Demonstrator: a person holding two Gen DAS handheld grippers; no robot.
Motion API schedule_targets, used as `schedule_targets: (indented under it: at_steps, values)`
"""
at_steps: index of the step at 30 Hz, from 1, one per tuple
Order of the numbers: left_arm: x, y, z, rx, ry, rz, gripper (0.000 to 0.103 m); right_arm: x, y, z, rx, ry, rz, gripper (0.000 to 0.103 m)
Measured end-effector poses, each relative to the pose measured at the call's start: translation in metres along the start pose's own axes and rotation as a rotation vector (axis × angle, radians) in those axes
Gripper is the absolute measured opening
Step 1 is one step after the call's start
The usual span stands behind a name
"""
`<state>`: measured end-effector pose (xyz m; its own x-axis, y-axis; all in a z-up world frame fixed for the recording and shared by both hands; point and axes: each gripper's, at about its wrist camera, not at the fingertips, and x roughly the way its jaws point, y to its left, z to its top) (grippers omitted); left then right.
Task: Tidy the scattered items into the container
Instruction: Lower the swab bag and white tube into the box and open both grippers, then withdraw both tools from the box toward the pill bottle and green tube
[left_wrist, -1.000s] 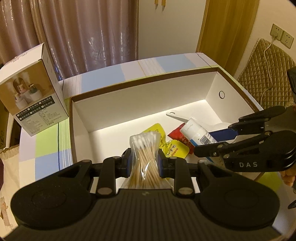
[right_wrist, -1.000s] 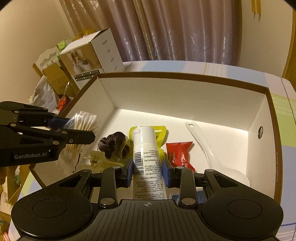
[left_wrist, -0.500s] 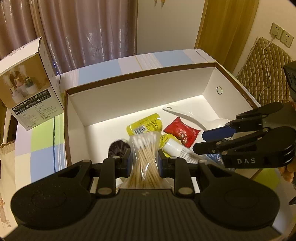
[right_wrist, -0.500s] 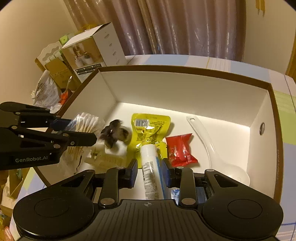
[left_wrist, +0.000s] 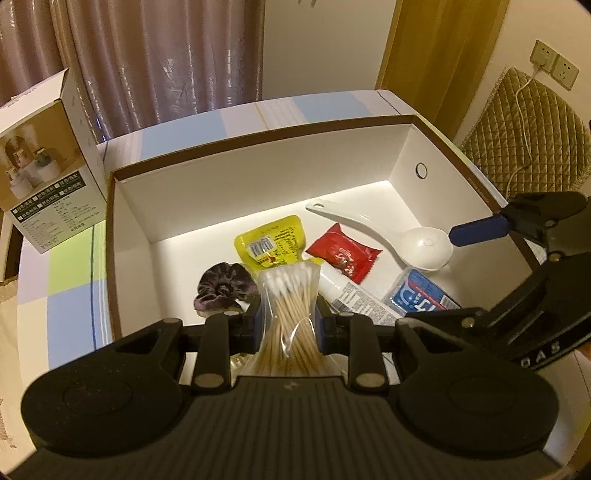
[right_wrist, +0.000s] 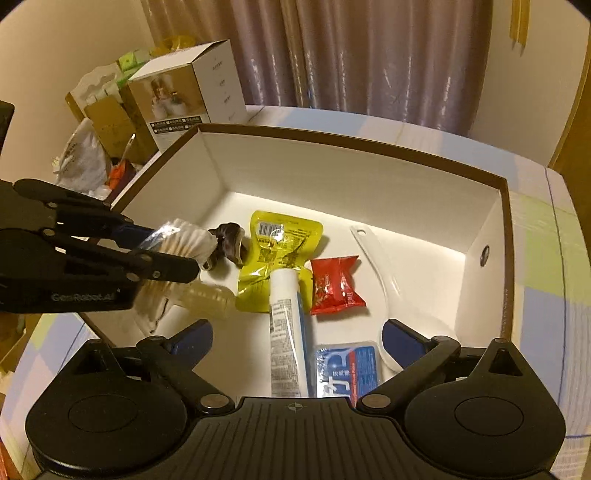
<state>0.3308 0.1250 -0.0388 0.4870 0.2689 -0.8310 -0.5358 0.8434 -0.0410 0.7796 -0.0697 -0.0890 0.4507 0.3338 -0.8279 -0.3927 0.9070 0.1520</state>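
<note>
The table (left_wrist: 70, 291), under its cloth of pale blue, green and cream squares, carries the big white box (left_wrist: 258, 173) with the brown rim. A printed carton (left_wrist: 48, 166) stands on the cloth just outside the box's left wall.

My right claw (right_wrist: 295, 338) hangs over the near right part of the box, its jaws swinging apart and already spread wide, gripping nothing. The white tube (right_wrist: 286, 325) lies on the box floor between them, its cap end resting on the yellow pouch (right_wrist: 277, 254). My left claw (left_wrist: 288, 325) is over the near left part of the box, pinching a clear bag of cotton swabs (left_wrist: 290, 310) around its middle, the white tips fanned out above my pads.

On the floor of the box, the white spoon (left_wrist: 384, 232) lies slanted toward the right wall. The blue-and-red packet (right_wrist: 345, 369) sits by the near wall, just right of the tube. The red wrapper (left_wrist: 343, 253) lies between pouch and spoon. The dark scrunchie (left_wrist: 223, 288) sits left of the pouch, and a pale ridged hair clip (right_wrist: 207, 295) lies near it, under my left claw.
</note>
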Motion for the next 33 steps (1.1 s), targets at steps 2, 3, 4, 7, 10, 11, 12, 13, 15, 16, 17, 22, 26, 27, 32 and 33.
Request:
schedule_targets:
  at_steps: [2, 3, 4, 7, 10, 11, 12, 13, 15, 16, 17, 22, 26, 27, 32, 33]
  values:
    - [0.001, -0.003, 0.000, 0.001, 0.006, -0.006, 0.023, 0.001, -0.001, 0.000, 0.013, 0.025, -0.009, 0.103]
    - [0.001, -0.005, 0.000, 0.002, 0.008, -0.006, 0.027, 0.001, -0.001, -0.001, 0.019, 0.036, -0.016, 0.103]
    - [0.002, -0.006, 0.000, 0.003, 0.012, -0.007, 0.032, 0.002, -0.002, -0.001, 0.025, 0.046, -0.023, 0.103]
    - [0.006, -0.008, -0.001, -0.007, 0.037, 0.006, 0.038, 0.002, -0.002, -0.003, 0.036, 0.072, -0.025, 0.103]
    - [0.006, -0.005, -0.003, -0.036, 0.056, 0.006, 0.050, 0.001, -0.001, -0.004, 0.037, 0.084, -0.029, 0.103]
    - [0.005, -0.005, -0.003, -0.043, 0.059, 0.011, 0.052, 0.000, -0.001, -0.005, 0.038, 0.087, -0.031, 0.103]
    - [0.004, -0.004, -0.004, -0.046, 0.061, 0.013, 0.052, 0.000, -0.001, -0.005, 0.041, 0.090, -0.032, 0.103]
    - [0.003, -0.004, -0.005, -0.049, 0.064, 0.014, 0.052, 0.000, -0.001, -0.004, 0.044, 0.094, -0.035, 0.103]
    - [0.001, -0.003, -0.006, -0.058, 0.071, 0.020, 0.055, 0.001, 0.000, -0.005, 0.048, 0.106, -0.043, 0.103]
    - [0.000, -0.002, -0.007, -0.060, 0.073, 0.027, 0.057, 0.001, 0.000, -0.005, 0.049, 0.111, -0.048, 0.103]
    - [-0.002, -0.002, -0.007, -0.061, 0.074, 0.034, 0.057, 0.001, 0.000, -0.005, 0.051, 0.116, -0.051, 0.103]
    - [-0.007, -0.004, -0.009, -0.068, 0.078, 0.063, 0.065, -0.002, 0.000, -0.009, 0.068, 0.118, -0.063, 0.103]
    - [-0.014, -0.008, -0.011, -0.067, 0.073, 0.105, 0.072, -0.007, 0.001, -0.014, 0.077, 0.110, -0.079, 0.103]
    - [-0.016, -0.009, -0.012, -0.066, 0.070, 0.112, 0.074, -0.008, 0.001, -0.015, 0.078, 0.105, -0.083, 0.103]
    - [-0.028, -0.014, -0.013, -0.082, 0.050, 0.147, 0.079, -0.017, 0.001, -0.018, 0.080, 0.073, -0.111, 0.103]
    - [-0.030, -0.015, -0.013, -0.084, 0.045, 0.151, 0.081, -0.019, 0.001, -0.019, 0.080, 0.068, -0.117, 0.103]
